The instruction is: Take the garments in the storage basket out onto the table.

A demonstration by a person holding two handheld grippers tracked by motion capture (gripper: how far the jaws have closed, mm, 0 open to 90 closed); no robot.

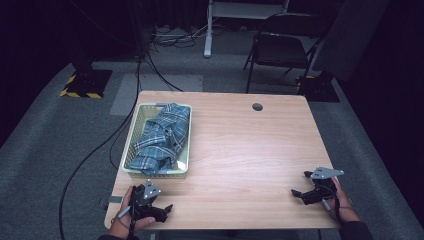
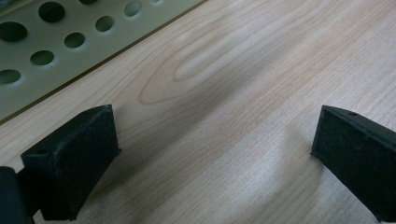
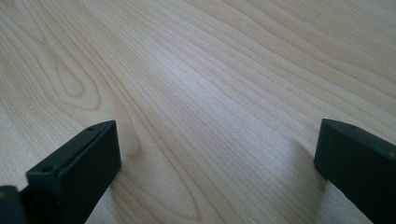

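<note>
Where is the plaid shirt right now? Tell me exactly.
In the high view, the plaid shirt lies bunched in the pale basket at the table's left edge, just beyond the left tongs.

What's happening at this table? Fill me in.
A person rests a gripper in each hand on the wooden table. The left gripper sits just in front of a pale basket holding a crumpled blue plaid shirt; the right gripper sits at the near right corner. Both have their jaws open, holding nothing.
</note>
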